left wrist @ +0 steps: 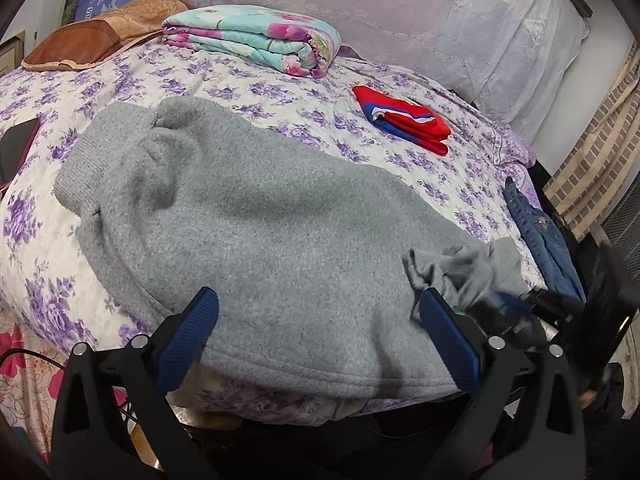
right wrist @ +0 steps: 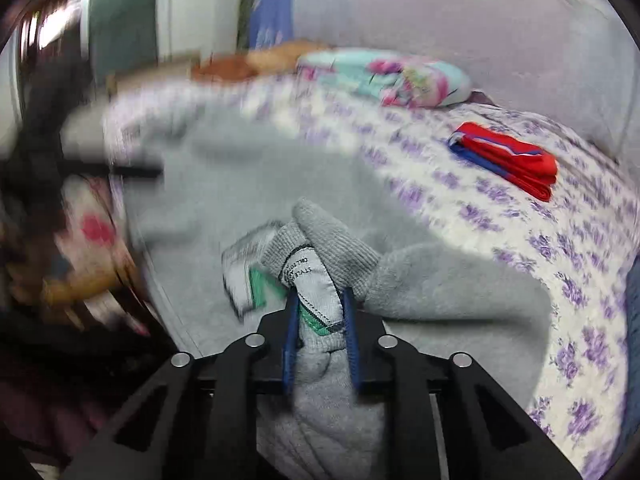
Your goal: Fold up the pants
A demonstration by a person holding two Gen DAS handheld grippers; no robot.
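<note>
Grey fleece pants [left wrist: 260,216] lie spread across the bed, one ribbed cuff at the far left. My left gripper [left wrist: 320,300] is open, its blue pads on either side of the pants' near hem, holding nothing. My right gripper [right wrist: 320,300] is shut on the bunched grey waistband with its white label [right wrist: 316,280], lifted a little above the pants [right wrist: 440,300]. In the left wrist view the right gripper [left wrist: 496,304] shows blurred at the right, with the grey bunch [left wrist: 468,268] in it.
The bed has a purple-flowered cover [left wrist: 280,92]. A folded floral quilt [left wrist: 256,36] and a brown pillow [left wrist: 92,36] lie at the back. Folded red-and-blue clothing [left wrist: 404,118] lies at the right, jeans [left wrist: 540,236] at the bed's right edge, a dark flat object [left wrist: 18,148] at the left.
</note>
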